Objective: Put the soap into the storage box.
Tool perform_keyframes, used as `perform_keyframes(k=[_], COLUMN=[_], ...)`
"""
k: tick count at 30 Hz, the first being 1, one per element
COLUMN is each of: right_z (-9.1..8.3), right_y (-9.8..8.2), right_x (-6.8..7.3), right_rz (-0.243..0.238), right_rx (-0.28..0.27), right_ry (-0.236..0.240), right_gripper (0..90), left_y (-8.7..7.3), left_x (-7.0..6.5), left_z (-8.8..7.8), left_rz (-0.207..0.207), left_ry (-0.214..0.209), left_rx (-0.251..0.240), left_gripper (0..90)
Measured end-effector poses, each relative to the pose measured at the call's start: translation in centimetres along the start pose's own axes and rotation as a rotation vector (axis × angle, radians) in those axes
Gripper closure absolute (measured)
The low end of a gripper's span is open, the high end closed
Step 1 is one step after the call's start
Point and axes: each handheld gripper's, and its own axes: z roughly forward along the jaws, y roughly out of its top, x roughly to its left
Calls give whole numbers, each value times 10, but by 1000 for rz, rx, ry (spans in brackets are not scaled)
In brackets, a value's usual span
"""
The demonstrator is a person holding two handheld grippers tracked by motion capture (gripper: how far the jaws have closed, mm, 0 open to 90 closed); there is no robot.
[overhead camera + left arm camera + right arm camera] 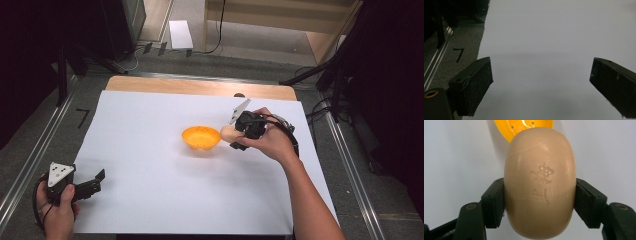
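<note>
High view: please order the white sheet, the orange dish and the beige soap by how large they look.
1. white sheet
2. orange dish
3. beige soap, partly hidden by the right hand-held gripper that clamps it, so its full size is unsure.

This looks like a lab or recording studio set up for filming handling work, not a home. A wooden table (200, 86) is covered by a plain white sheet (150, 175) that serves as a clean backdrop. Metal rails (35, 155) run along both sides on grey carpet (75, 135), where a black tape mark (82, 117) is stuck. Dark stand legs (320, 75) and loose cables (217, 30) lie behind, with black curtains (395, 75) on both sides.
</note>
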Motion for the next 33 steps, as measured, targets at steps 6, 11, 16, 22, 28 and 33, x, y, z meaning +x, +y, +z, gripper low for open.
perform_keyframes(k=[6, 11, 16, 22, 28, 33], right_z=[5, 10, 16, 24, 30, 35], right_y=[12, 22, 32, 47, 57, 66], right_x=[-2, -2, 0, 1, 2, 3], right_rz=[-36, -61, -87, -130, -157, -182], right_rx=[-7, -17, -30, -23, -28, -17], right_ry=[24, 46, 57, 60, 83, 89], right_gripper=[331, 331, 331, 331, 331, 331], left_y=[0, 0, 0, 0, 0, 0], left_x=[0, 0, 0, 0, 0, 0], left_z=[0, 0, 0, 0, 0, 0], left_rz=[1, 1, -1, 0, 0, -1], left_ry=[0, 0, 0, -2, -4, -5], left_rx=[2, 2, 1, 1, 0, -2], left_gripper=[54, 54, 54, 54, 54, 54])
